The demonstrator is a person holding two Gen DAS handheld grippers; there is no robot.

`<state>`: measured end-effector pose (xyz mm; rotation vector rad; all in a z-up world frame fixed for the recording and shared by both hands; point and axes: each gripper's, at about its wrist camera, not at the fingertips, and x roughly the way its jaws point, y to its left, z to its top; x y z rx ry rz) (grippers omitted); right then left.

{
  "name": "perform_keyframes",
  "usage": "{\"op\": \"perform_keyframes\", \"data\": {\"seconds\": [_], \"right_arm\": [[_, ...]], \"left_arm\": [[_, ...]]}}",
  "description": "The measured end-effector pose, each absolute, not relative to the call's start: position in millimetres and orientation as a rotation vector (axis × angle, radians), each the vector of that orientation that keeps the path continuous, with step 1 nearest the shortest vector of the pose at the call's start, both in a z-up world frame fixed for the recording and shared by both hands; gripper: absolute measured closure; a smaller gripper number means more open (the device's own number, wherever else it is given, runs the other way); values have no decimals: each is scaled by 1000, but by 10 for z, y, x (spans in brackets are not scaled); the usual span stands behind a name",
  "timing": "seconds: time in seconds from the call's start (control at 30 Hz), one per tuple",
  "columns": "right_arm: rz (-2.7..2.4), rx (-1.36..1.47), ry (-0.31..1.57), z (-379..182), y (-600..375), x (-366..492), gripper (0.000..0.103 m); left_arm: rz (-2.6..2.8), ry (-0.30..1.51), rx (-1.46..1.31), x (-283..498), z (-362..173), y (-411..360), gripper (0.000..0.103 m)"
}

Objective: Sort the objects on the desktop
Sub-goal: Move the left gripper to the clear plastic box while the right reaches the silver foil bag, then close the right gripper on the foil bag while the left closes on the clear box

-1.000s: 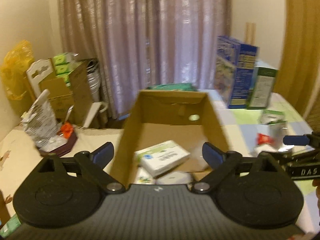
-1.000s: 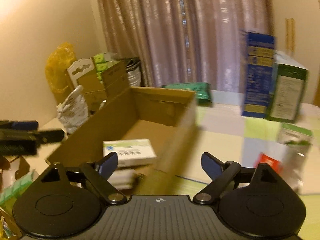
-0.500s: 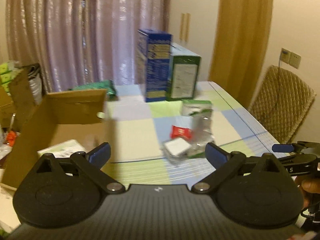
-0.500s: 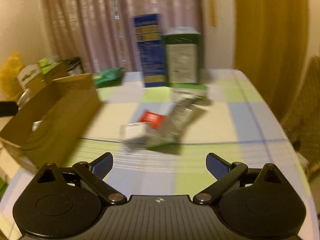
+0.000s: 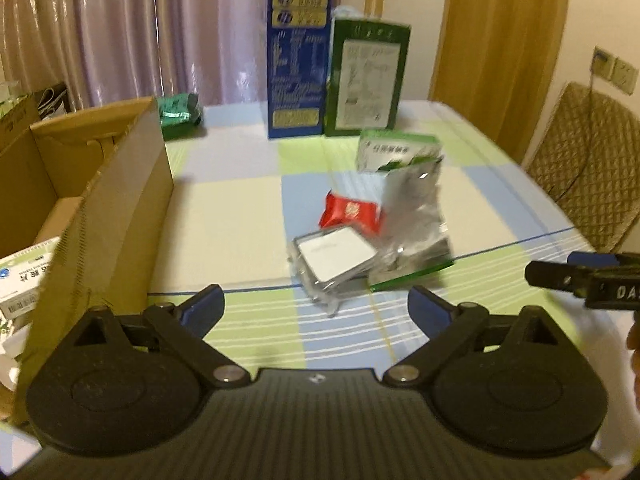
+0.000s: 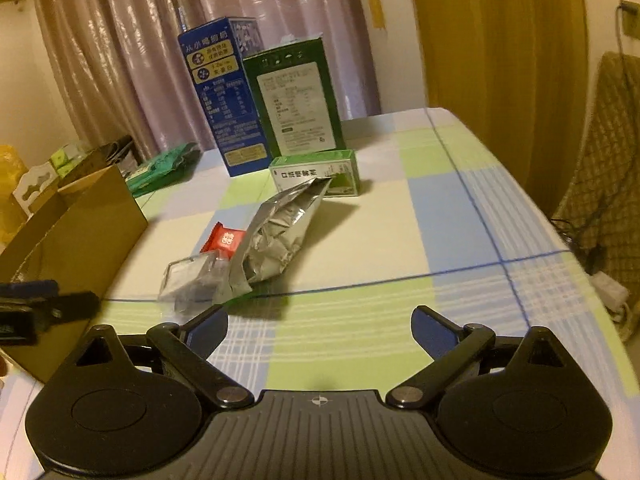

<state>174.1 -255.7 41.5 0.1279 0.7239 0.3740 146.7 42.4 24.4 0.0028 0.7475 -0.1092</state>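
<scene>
A small pile lies mid-table: a clear packet with a white card, a red sachet, a crumpled silver foil bag and a small green-and-white box. They also show in the right wrist view: the clear packet, red sachet, foil bag and small box. My left gripper is open and empty, just short of the clear packet. My right gripper is open and empty, to the right of the pile. A cardboard box at the left holds a white medicine box.
A tall blue carton and a green carton stand at the back of the checked tablecloth. A green packet lies behind the cardboard box. A wicker chair stands at the right.
Both grippers have swung right, away from over the cardboard box, and now face the pile of packets on the cloth. Both stay open and empty.
</scene>
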Motion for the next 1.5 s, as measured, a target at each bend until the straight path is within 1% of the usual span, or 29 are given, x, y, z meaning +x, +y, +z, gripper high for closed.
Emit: {"op": "perform_keyframes", "data": {"seconds": [0.23, 0.37, 0.43, 0.47, 0.53, 0.63, 0.77, 0.83, 0.9, 1.03, 1.17, 1.4, 1.47, 1.5], "right_arm": [[455, 178, 770, 240, -2384, 2070, 27], [480, 164, 770, 211, -2213, 2249, 34], [482, 168, 780, 178, -2154, 2335, 42], [485, 168, 782, 156, -2123, 2372, 45], [497, 159, 787, 127, -2060, 2427, 53], [515, 136, 796, 80, -1967, 2481, 61], [540, 105, 793, 31, -1865, 2541, 69], [558, 106, 797, 17, -1839, 2561, 78], [570, 103, 798, 13, -1825, 2561, 81], [548, 90, 808, 32, -1883, 2523, 88], [515, 85, 842, 97, -2040, 2476, 91], [460, -6, 879, 190, -2361, 2256, 91], [449, -4, 874, 177, -2453, 2211, 88], [440, -3, 870, 162, -2490, 2194, 85]], "left_arm": [[-109, 765, 24, 1810, 54, 434, 7], [-110, 762, 79, 1890, 20, 367, 7], [-105, 759, 101, 1932, 2, 351, 7], [-102, 759, 99, 1954, -6, 358, 7], [-94, 767, 82, 2012, -34, 379, 7], [-98, 783, 86, 2078, -79, 353, 7], [-98, 801, 93, 2096, -128, 317, 7], [-97, 806, 86, 2093, -140, 324, 7], [-94, 807, 80, 2084, -142, 330, 7], [-104, 809, 44, 2093, -134, 327, 7], [-113, 797, 8, 2134, -108, 278, 7], [-120, 805, -14, 2320, -196, 95, 7], [-110, 823, -13, 2390, -276, 72, 7], [-104, 834, -17, 2426, -316, 73, 8]]}}
